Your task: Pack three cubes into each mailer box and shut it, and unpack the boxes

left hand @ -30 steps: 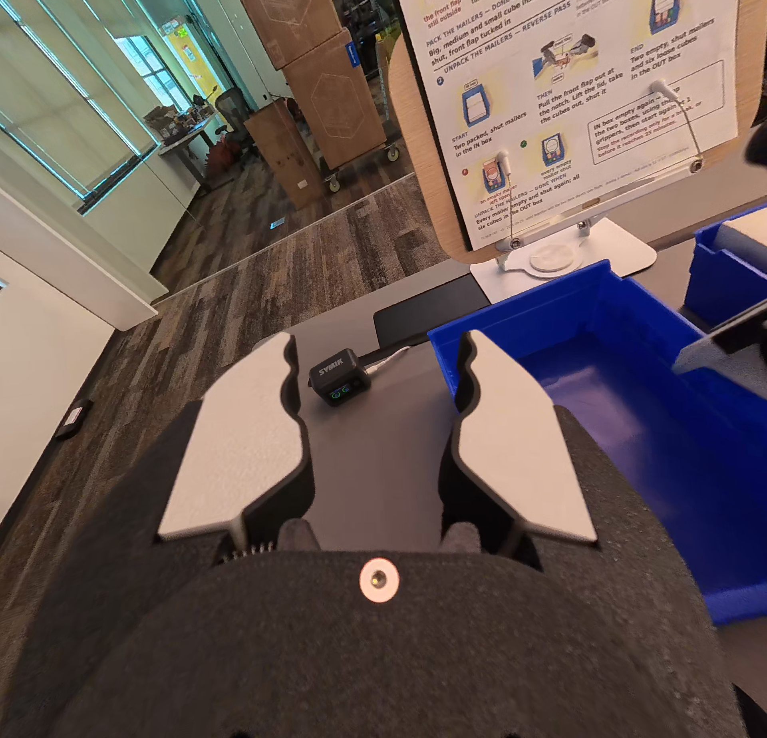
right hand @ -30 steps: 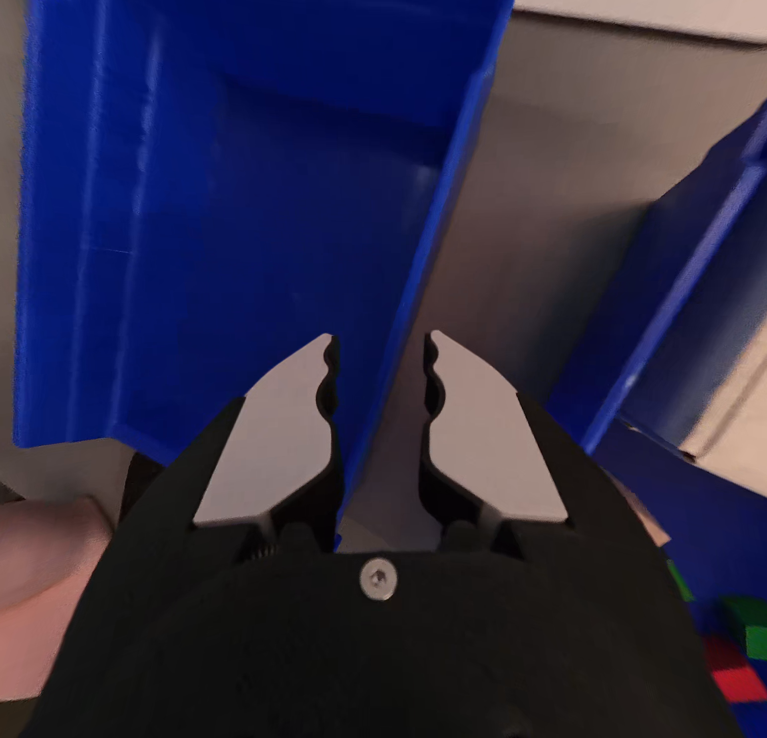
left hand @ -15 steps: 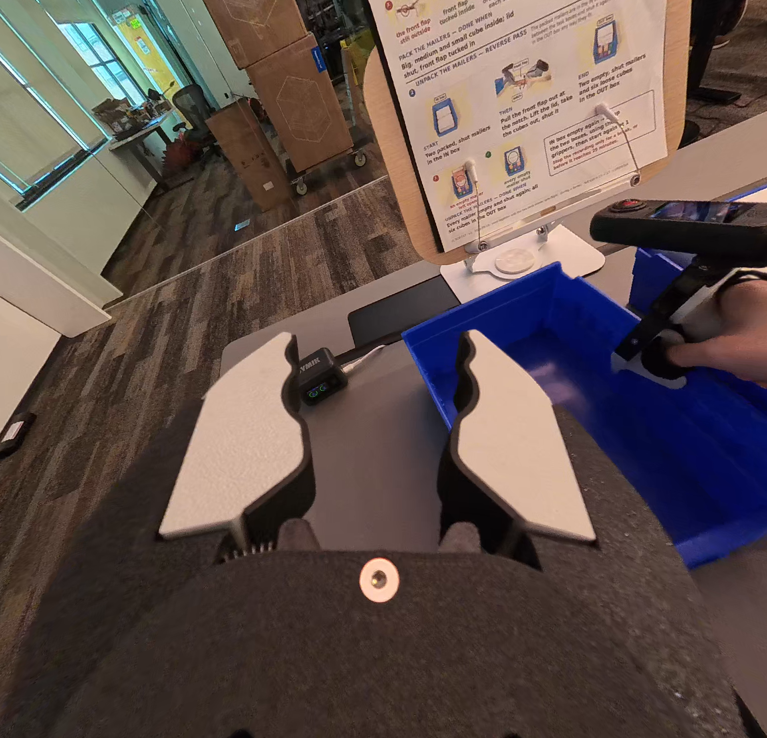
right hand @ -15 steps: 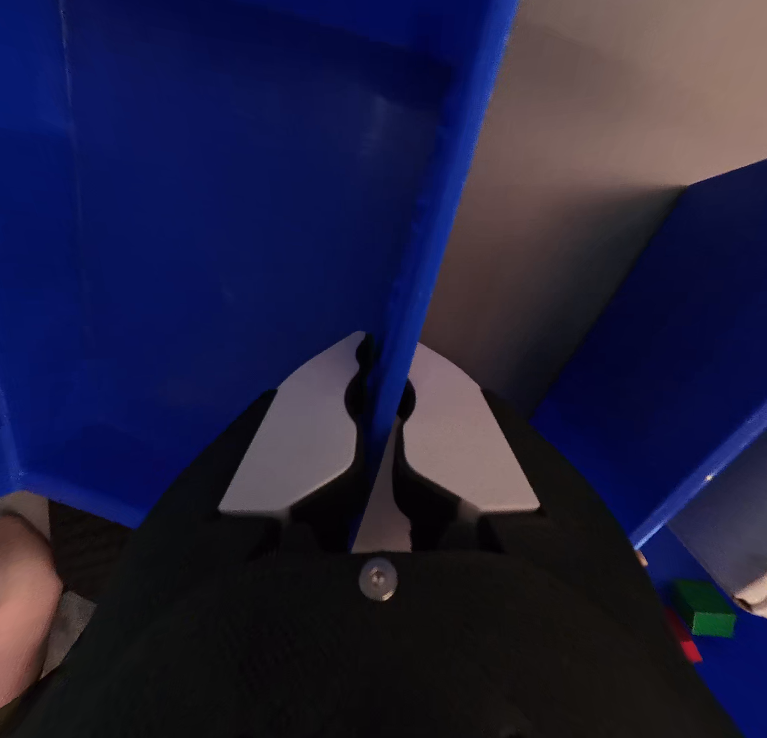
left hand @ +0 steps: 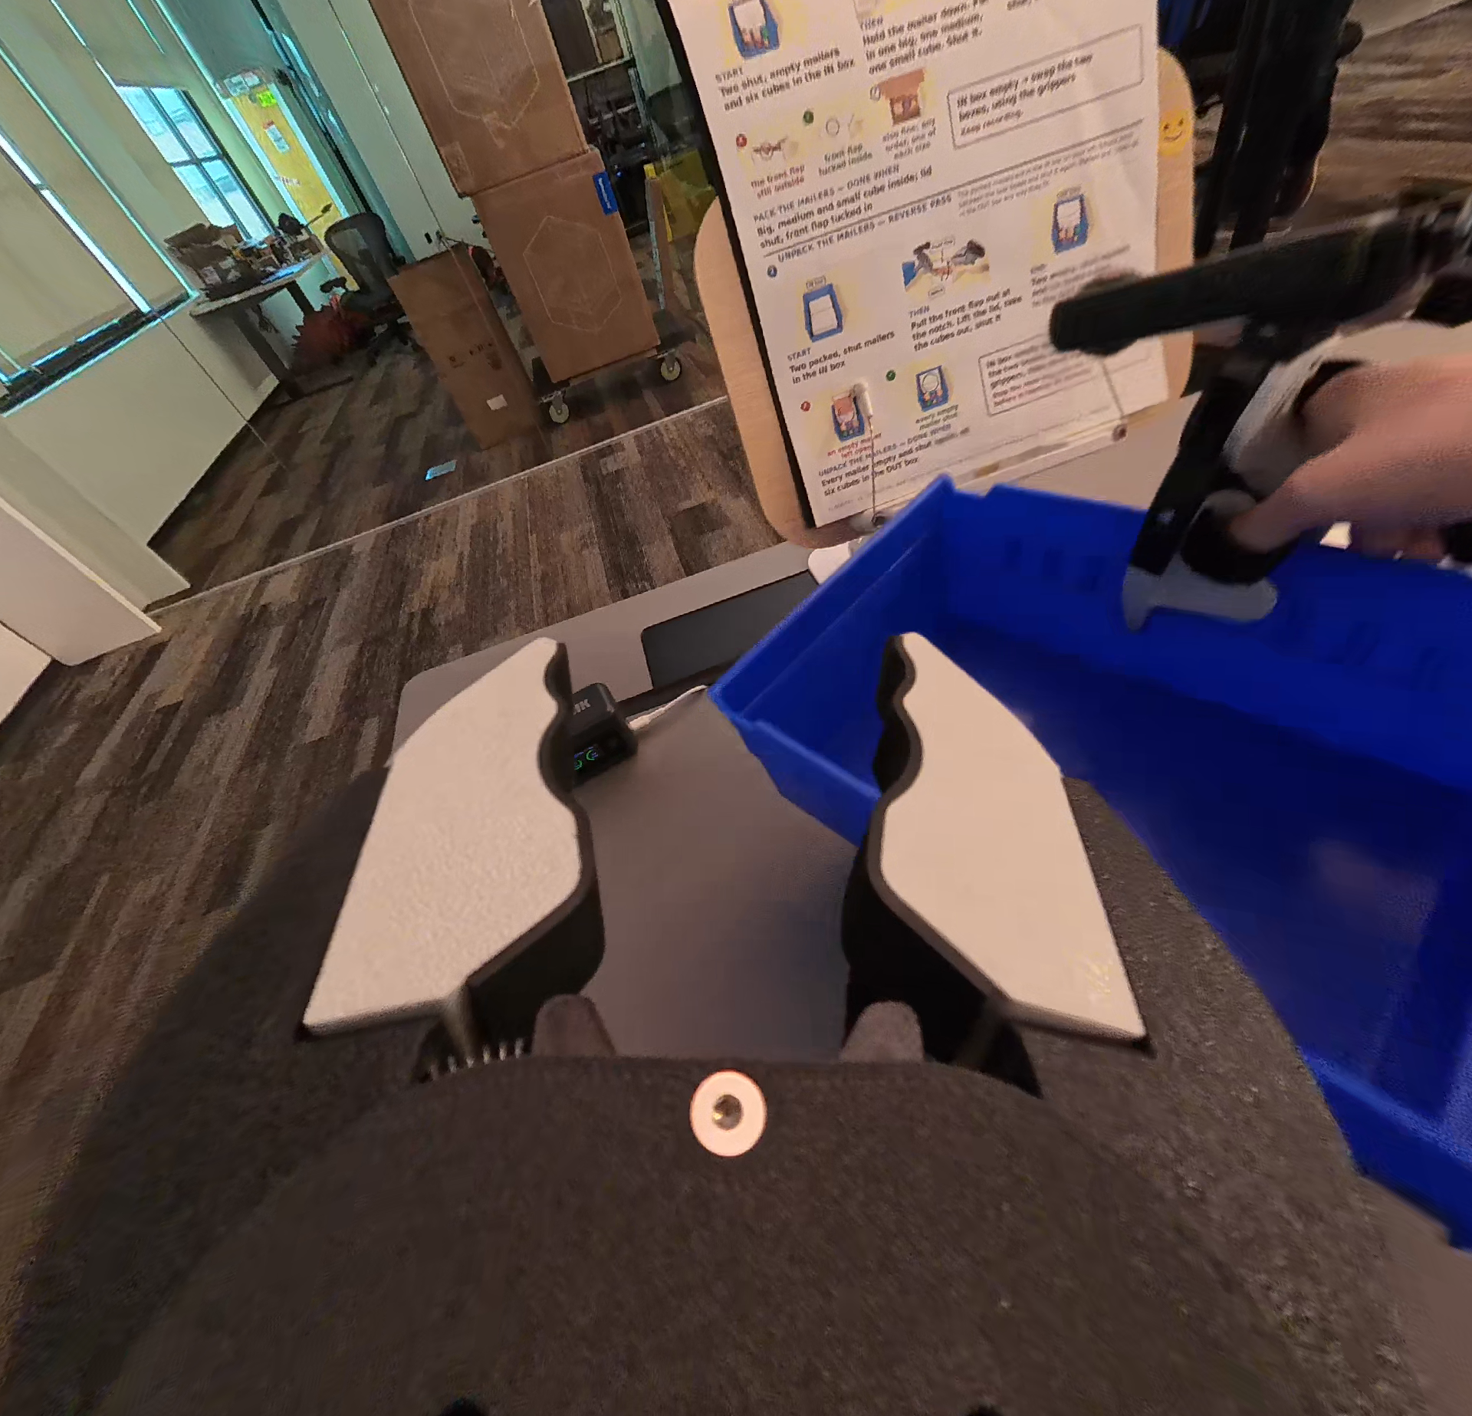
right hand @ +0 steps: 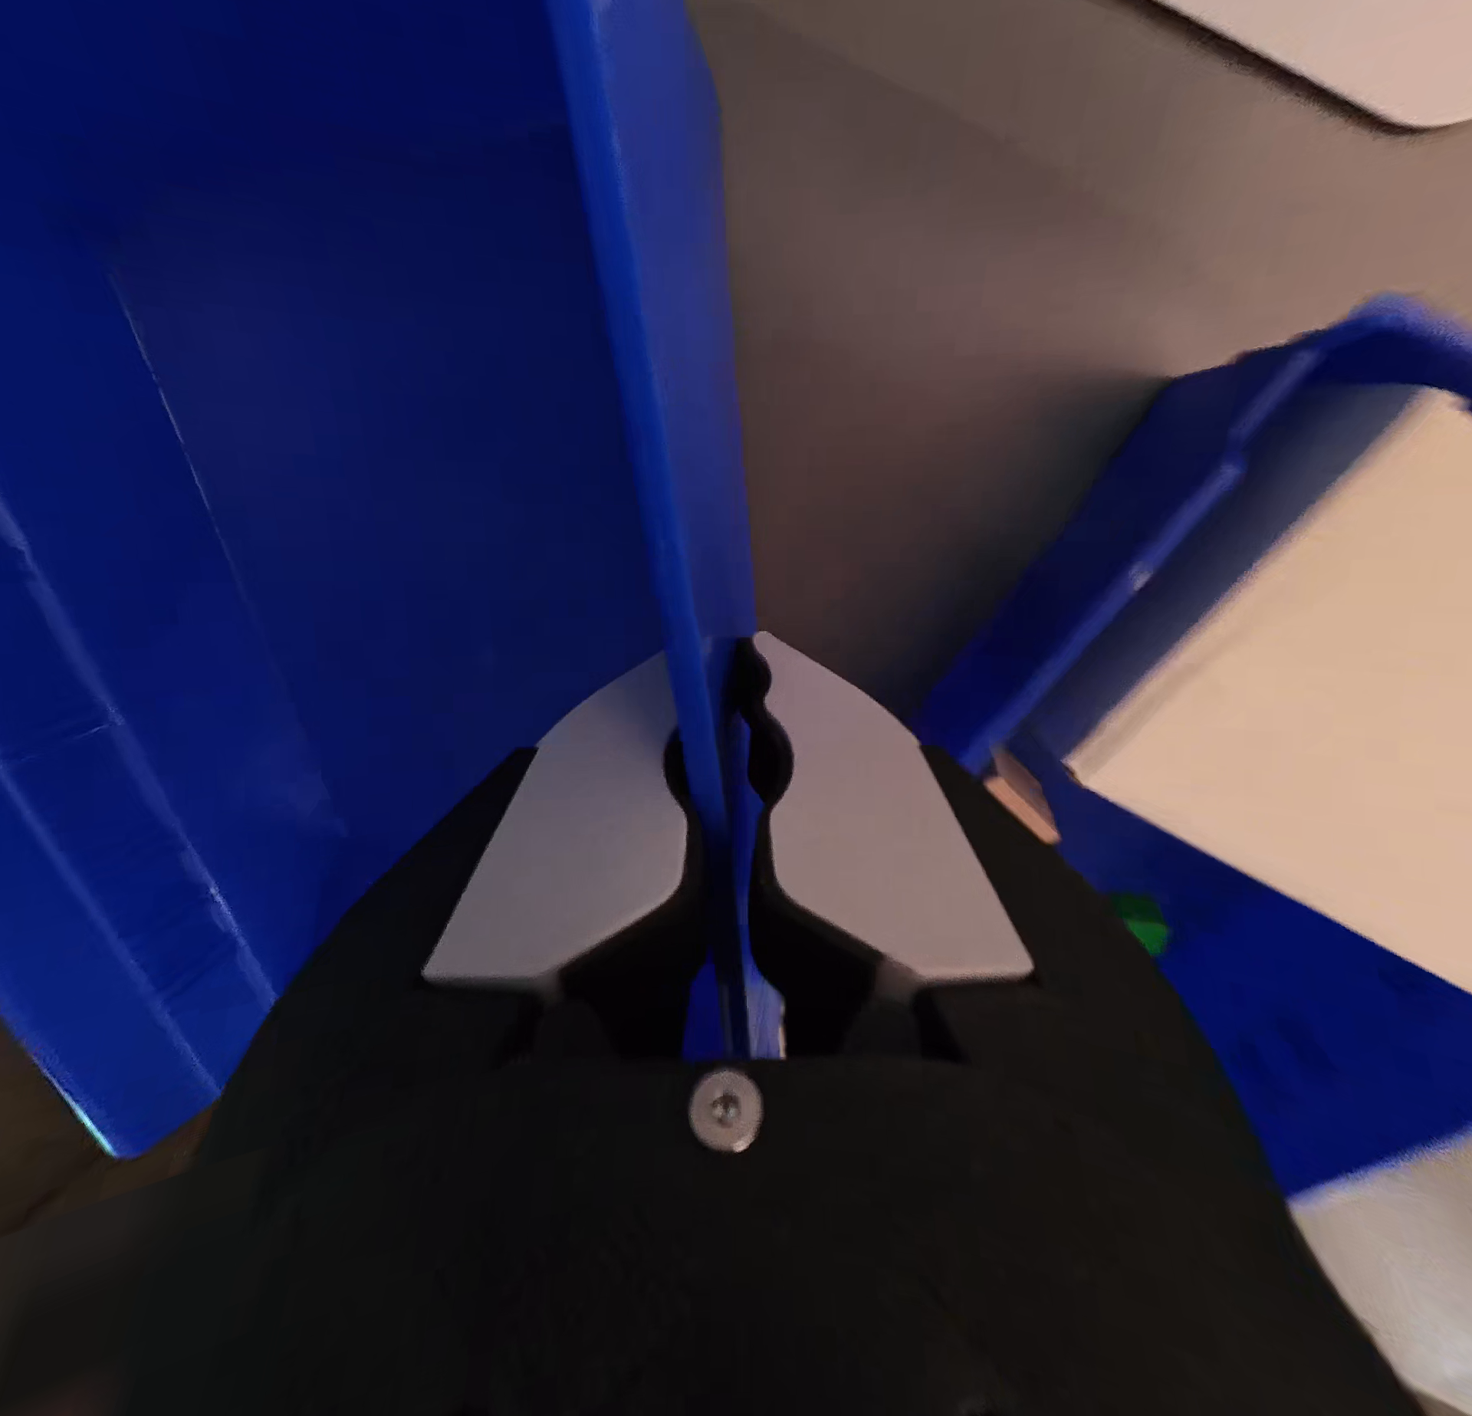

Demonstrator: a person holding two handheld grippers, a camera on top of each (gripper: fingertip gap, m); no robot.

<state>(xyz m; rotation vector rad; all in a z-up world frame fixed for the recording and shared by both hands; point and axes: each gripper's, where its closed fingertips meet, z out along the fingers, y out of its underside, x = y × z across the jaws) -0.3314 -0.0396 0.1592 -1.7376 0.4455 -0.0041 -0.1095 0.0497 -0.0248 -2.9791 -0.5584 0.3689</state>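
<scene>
My right gripper [right hand: 721, 661] is shut on the side wall of an empty blue bin [right hand: 319, 422] and holds it tilted, raised off the table. In the left wrist view that bin [left hand: 1195, 780] is at the right, with the right gripper [left hand: 1195, 597] clamped on its far wall and a hand on its handle. My left gripper [left hand: 721, 677] is open and empty over the grey table, left of the bin. A second blue bin [right hand: 1155, 581] at the right holds a white mailer box [right hand: 1274, 621] and a green cube [right hand: 1143, 920].
A small black device [left hand: 597, 740] with a white cable lies on the grey table [left hand: 717, 860] beyond my left fingers, with a black pad [left hand: 701, 637] behind it. An instruction sheet on a wooden stand [left hand: 940, 223] rises at the table's back. Its white base [right hand: 1274, 24] shows too. Across from one pair of fingers to the other is roughly 30 cm.
My right gripper closed on the blue bin's wall and lifted it, tilting it up and toward the left. My left gripper stayed open and rose slightly.
</scene>
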